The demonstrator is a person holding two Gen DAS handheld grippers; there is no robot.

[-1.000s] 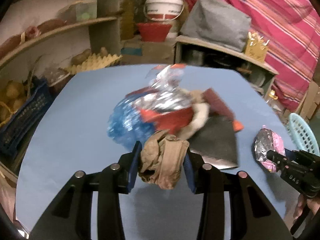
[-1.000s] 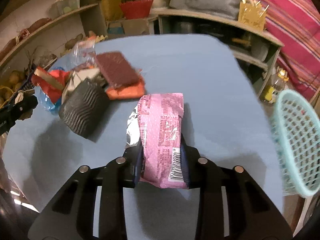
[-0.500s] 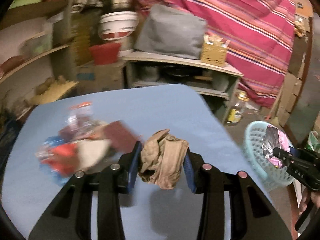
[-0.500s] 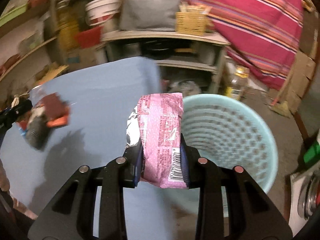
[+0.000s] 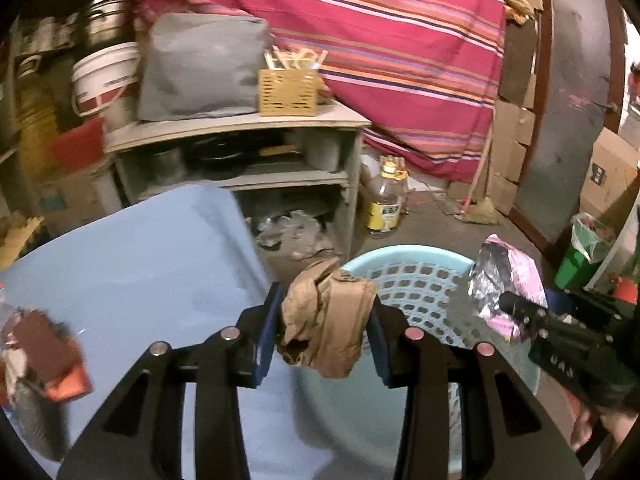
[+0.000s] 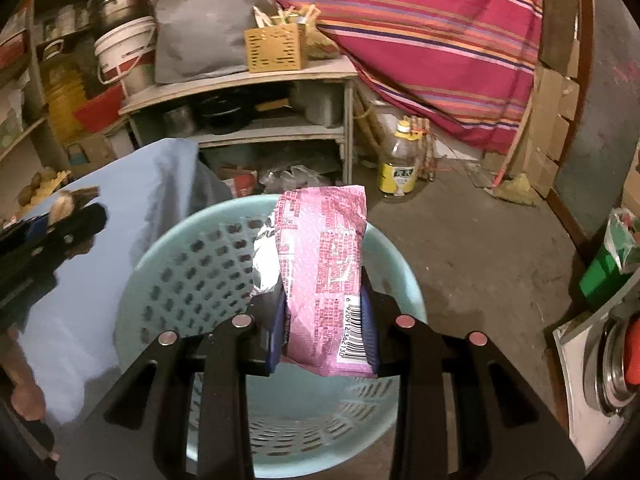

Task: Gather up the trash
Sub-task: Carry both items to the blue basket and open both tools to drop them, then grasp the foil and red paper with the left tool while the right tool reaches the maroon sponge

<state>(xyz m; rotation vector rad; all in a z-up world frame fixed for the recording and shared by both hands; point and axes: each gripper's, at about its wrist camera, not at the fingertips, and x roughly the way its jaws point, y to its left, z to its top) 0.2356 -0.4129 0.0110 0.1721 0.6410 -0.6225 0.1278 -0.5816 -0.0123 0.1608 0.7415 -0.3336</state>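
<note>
The left tongs (image 5: pixel 326 332) are clamped on a crumpled brown paper wad (image 5: pixel 326 320), the right tongs (image 6: pixel 322 328) on a pink snack wrapper (image 6: pixel 326 276). Both hang over the pale blue basket (image 6: pixel 176 240) beside the tabletop (image 5: pixel 140 264), apparently ready to drop. The wrapper's barcode starts 6 9209; more trash (image 5: pixel 36 356) remains on the tabletop.

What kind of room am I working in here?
Probably a household storeroom or utility corner: a rough grey shelf unit holding pots, a white plastic bucket, stacked cardboard boxes and a bare concrete floor.
</note>
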